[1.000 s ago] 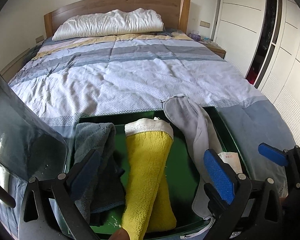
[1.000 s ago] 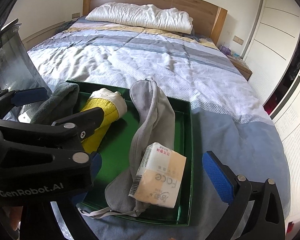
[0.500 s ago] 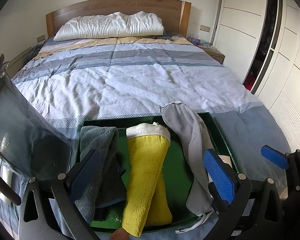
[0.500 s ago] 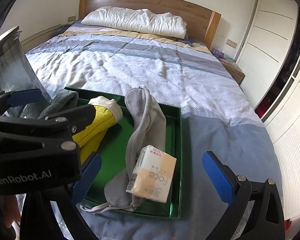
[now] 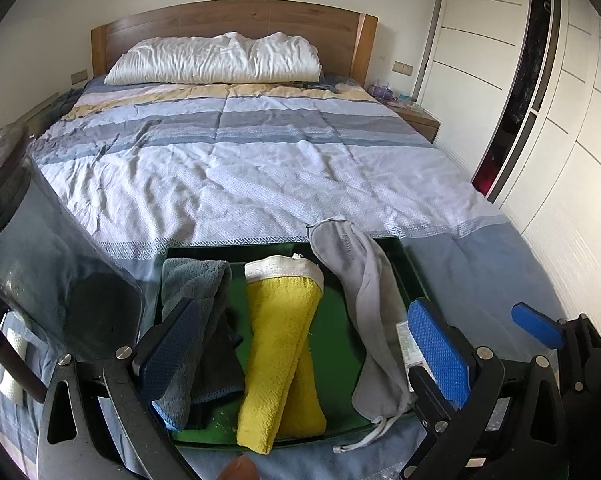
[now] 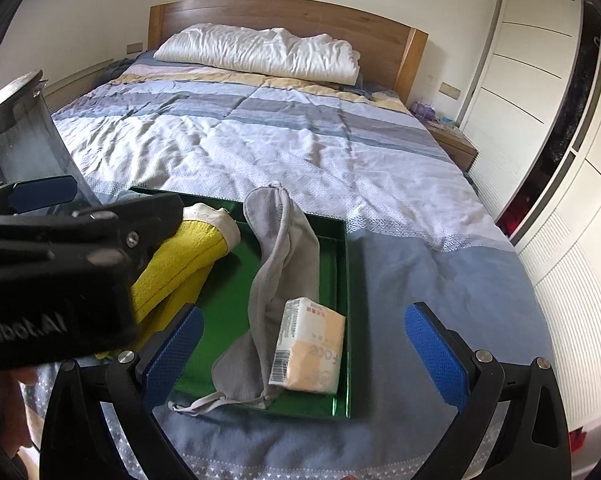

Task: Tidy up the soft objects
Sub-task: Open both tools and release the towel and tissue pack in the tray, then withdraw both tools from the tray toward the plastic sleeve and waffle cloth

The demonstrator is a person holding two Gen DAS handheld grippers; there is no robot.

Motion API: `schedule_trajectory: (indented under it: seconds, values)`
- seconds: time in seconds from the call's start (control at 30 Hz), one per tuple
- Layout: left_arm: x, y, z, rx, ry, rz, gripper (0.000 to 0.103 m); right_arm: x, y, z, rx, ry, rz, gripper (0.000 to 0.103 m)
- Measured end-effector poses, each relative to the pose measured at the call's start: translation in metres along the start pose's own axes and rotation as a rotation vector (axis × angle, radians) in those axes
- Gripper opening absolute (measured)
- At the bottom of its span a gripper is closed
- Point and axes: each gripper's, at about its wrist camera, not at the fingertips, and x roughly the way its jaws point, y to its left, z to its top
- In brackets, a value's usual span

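A green tray lies on the foot of the bed. In it, left to right, lie a grey-green towel, a rolled yellow towel, a grey eye mask and a tissue pack. The eye mask's strap hangs over the tray's near edge. My left gripper hovers open above the tray's near side, holding nothing. My right gripper is open too, above the tissue pack, with nothing between its blue pads.
A striped quilt covers the bed, with a white pillow at the wooden headboard. A transparent grey bin stands left of the tray. White wardrobes line the right side. A nightstand sits by the headboard.
Both grippers have drawn back and up from the tray, so it appears smaller and farther. The items in the tray have not moved. Both grippers stay open.
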Motion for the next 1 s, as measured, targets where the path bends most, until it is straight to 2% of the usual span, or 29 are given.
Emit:
schedule_trajectory:
  seconds: [0.33, 0.6, 1.0]
  values:
    - [-0.016, 0.002, 0.006, -0.012, -0.031, -0.003, 0.101, -0.016, -0.002, 0.003, 0.007, -0.015, -0.029, 0.103]
    - [-0.018, 0.002, 0.005, 0.000, -0.058, 0.024, 0.101, -0.015, -0.003, 0.004, 0.004, -0.015, -0.035, 0.103]
    - [-0.022, 0.000, 0.006, -0.004, -0.071, 0.008, 0.101, -0.015, -0.010, 0.002, 0.018, -0.013, -0.050, 0.103]
